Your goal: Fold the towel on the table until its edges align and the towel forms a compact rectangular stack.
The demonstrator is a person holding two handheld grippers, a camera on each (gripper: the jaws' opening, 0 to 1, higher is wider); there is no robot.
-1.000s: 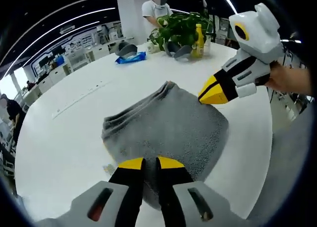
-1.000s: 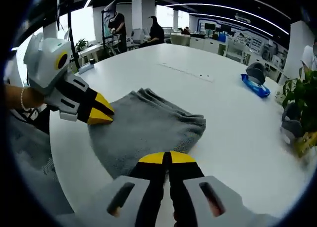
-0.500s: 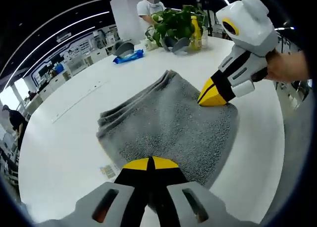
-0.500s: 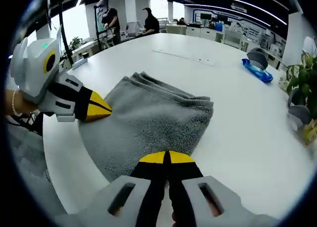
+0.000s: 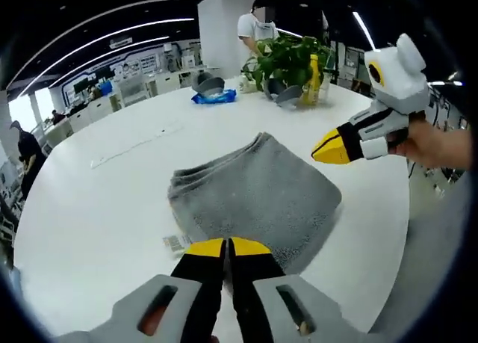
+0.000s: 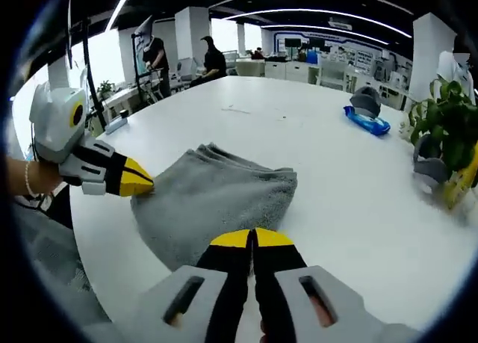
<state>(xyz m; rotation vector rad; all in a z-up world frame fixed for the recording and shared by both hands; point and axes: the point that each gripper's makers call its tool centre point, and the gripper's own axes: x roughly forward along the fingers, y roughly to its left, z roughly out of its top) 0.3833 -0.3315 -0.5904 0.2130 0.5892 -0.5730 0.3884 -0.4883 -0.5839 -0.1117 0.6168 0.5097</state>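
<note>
Grey towel (image 5: pixel 258 201) is seen folded at centre frame on the table (image 5: pixel 97 208); left gripper (image 5: pixel 226 246) and right gripper (image 6: pixel 252 238) are closed, holding nothing

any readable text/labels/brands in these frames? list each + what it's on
None can be read.
Small tag at the edge of the grey towel: print too small.
Blue packet on the white table: no legible text.
Yellow bottle by the plant: label blurred.

Bare table (image 5: pixel 97 201) rings towel (image 5: pixel 254 197); plant (image 5: pixel 287 55) well apart
</note>
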